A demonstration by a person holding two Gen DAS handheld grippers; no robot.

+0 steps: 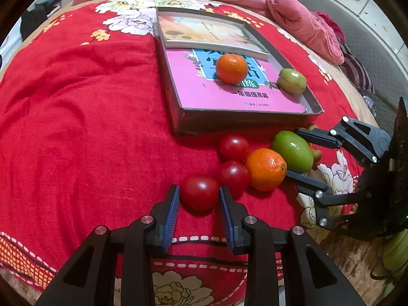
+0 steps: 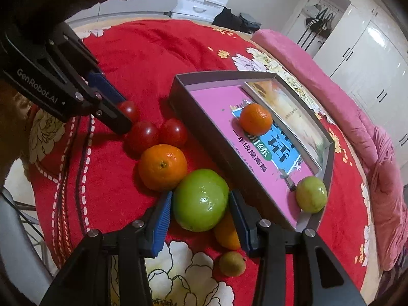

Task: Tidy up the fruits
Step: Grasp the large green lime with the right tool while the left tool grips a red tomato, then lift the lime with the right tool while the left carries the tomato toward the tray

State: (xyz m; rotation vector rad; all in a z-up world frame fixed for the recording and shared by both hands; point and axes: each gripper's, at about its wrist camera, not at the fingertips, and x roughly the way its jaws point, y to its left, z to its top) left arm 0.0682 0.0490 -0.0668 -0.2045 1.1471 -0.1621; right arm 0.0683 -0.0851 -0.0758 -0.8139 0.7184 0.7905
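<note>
Left tongs (image 1: 199, 205) clamp tomato (image 1: 199, 191); neighbouring tomato (image 1: 233, 176) touches orange (image 1: 265, 169).

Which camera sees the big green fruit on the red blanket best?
The right wrist view. There the big green fruit fills the middle, close up, between the right gripper pads. In the left wrist view it sits farther off to the side, partly behind an orange and the right gripper's fingers.
</note>
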